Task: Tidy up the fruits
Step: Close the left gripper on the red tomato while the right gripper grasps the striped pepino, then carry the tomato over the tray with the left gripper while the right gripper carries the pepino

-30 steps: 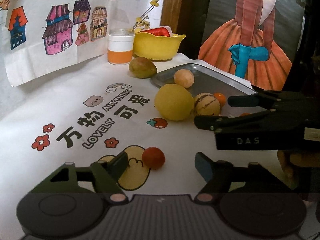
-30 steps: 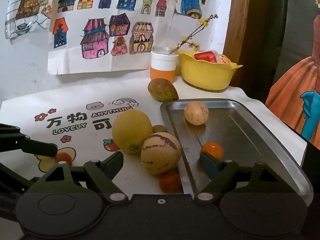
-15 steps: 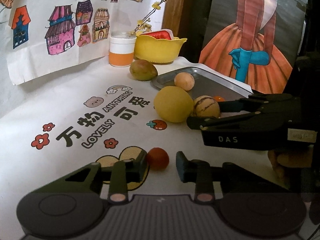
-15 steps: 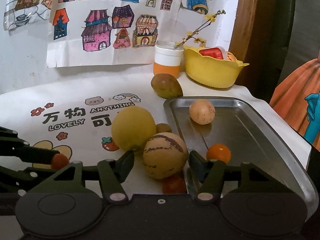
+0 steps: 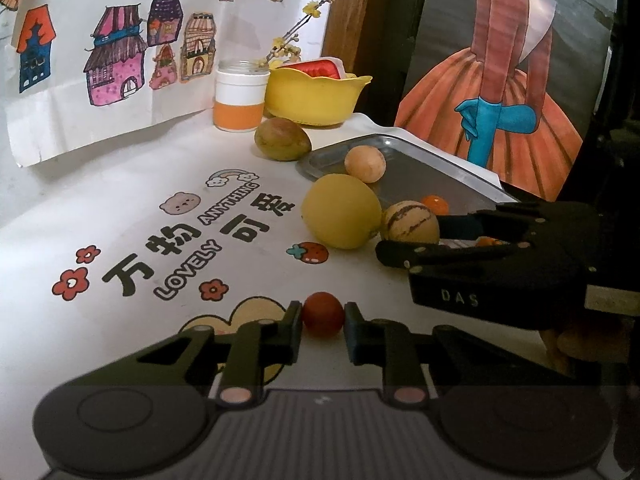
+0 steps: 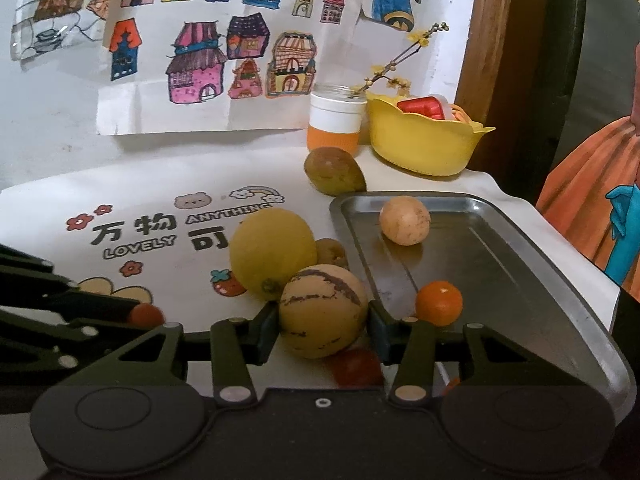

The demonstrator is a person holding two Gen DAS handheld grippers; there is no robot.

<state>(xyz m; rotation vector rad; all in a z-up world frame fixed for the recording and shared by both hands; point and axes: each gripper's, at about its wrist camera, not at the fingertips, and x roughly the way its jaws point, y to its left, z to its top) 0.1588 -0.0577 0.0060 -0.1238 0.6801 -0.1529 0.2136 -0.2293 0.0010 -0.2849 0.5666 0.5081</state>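
I am pinching a small red fruit point(image 5: 322, 318) in my left tool point(image 5: 322, 326), low in the middle of the left wrist view, both pads pressing its sides while it is sitting on the white printed cloth point(image 5: 132, 208) covering the bench. In the right wrist view I am closing my right tool point(image 6: 323, 322) around the striped tan fruit point(image 6: 322, 310) at lower centre; the pads are touching its flanks, though I cannot tell how firmly they are biting. That fruit is resting just outside the left rim of the metal tray point(image 6: 560, 276), leaning against the big yellow fruit point(image 6: 273, 253), with another red fruit point(image 6: 356, 366) lying partly under it. Already lying in the tray are a pale round fruit point(image 6: 405, 220) toward the back and a small orange point(image 6: 438, 303) near the front. I am judging the risks like this: the striped fruit is round and wide for my pads, so it may be squirting out if I am squeezing off-centre; lifting it may be freeing the yellow fruit and the red one beneath to roll across the cloth. The tiny red fruit is soft-looking, so too much pressure may be bruising it. My two tools are working close together, so crossing paths toward the tray may be causing a knock.
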